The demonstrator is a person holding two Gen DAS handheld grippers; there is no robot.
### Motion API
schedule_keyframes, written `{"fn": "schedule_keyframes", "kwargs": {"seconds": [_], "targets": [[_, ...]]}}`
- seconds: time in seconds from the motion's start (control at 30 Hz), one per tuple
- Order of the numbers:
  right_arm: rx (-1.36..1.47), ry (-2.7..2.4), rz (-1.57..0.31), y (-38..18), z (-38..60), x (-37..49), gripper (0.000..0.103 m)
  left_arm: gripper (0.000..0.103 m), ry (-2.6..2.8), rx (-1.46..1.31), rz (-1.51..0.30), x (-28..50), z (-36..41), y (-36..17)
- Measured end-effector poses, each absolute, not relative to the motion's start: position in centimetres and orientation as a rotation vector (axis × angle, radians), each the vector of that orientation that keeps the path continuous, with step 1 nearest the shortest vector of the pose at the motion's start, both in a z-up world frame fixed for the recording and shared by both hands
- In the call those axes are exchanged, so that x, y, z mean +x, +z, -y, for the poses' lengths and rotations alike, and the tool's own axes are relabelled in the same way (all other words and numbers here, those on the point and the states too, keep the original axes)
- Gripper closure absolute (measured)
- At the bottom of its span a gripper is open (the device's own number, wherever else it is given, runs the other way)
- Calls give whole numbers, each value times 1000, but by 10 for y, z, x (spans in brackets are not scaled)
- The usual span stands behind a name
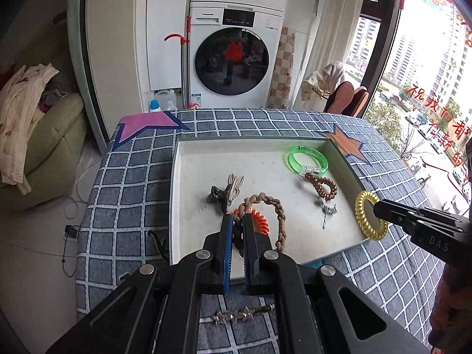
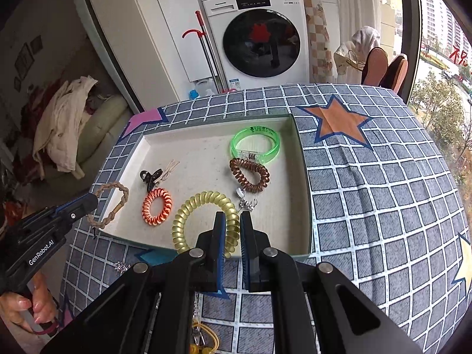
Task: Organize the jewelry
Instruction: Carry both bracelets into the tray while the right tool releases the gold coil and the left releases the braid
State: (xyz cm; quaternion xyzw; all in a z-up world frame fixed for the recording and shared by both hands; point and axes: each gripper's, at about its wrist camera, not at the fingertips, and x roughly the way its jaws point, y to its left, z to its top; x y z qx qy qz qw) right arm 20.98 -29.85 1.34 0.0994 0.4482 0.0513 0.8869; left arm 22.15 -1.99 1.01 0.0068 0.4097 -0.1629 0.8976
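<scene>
Low in both frames, above the white tray point(image 2: 301, 183): left hand-held gripper point(image 1: 238, 221) pinching braided bracelet point(image 1: 278, 206), right hand-held gripper point(image 2: 233, 218) pinching yellow coil tie point(image 2: 203, 221), both apparently for dropping in.

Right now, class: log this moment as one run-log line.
left gripper: shut on braided bracelet | right gripper: shut on yellow coil band | both above tray

a white washing machine point(image 1: 233, 59) stands behind the table, a red-handled mop point(image 1: 186, 56) leaning beside it; pale clothes point(image 1: 20, 112) heaped on a green sofa point(image 1: 56, 135), perhaps detergent bottles point(image 1: 160, 101) below
</scene>
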Motion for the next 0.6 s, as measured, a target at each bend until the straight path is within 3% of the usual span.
{"fn": "schedule_keyframes", "kwargs": {"seconds": [0.6], "targets": [[199, 38, -1009, -41, 304, 262, 93, 77, -248, 129, -934, 267, 42, -56]]}}
